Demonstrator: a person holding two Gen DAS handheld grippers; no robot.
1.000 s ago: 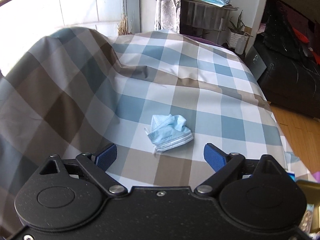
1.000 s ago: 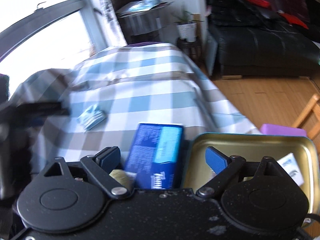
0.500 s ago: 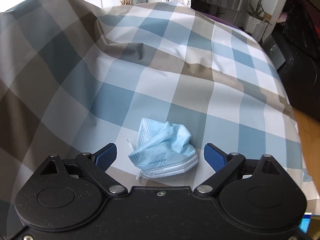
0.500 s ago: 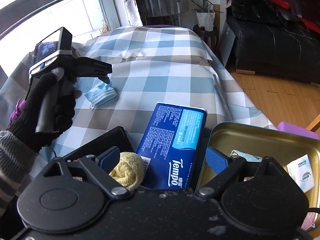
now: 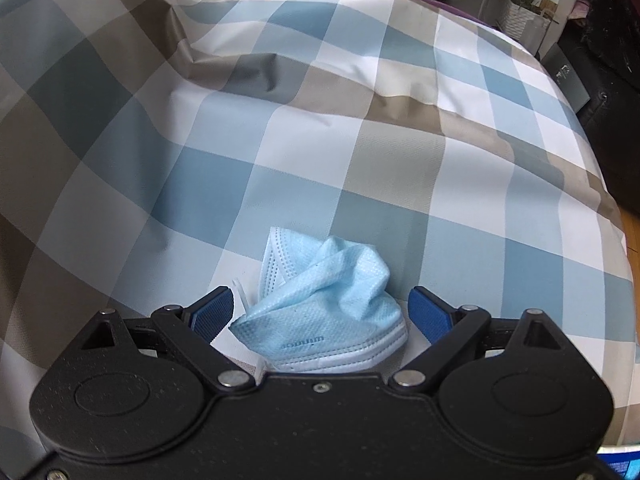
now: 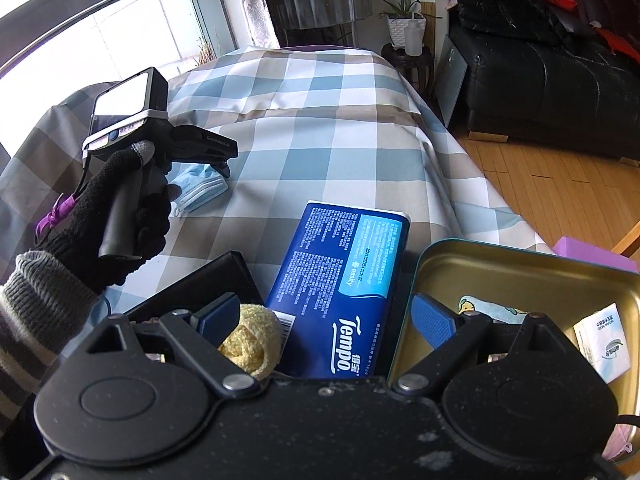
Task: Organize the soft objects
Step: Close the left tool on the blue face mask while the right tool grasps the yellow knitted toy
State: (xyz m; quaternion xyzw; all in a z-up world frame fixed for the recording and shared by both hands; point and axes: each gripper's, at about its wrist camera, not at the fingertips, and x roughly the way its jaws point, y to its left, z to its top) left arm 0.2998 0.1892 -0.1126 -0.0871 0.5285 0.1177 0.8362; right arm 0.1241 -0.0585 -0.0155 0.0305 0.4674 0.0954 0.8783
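A crumpled light blue face mask lies on the checked cloth. My left gripper is open, with a blue pad on each side of the mask, not closed on it. The right wrist view shows the same mask under the left gripper, held by a gloved hand. My right gripper is open and empty, above a blue Tempo tissue pack and a yellow fluffy ball.
A gold tin with small packets sits at the right, next to the tissue pack. A black tray lies at the left. A black sofa, wooden floor and a plant stand lie beyond the table edge.
My left gripper has moved forward and down until its open fingers straddle the mask. My right gripper has swung to look over the tissue pack and tin, then stayed nearly still.
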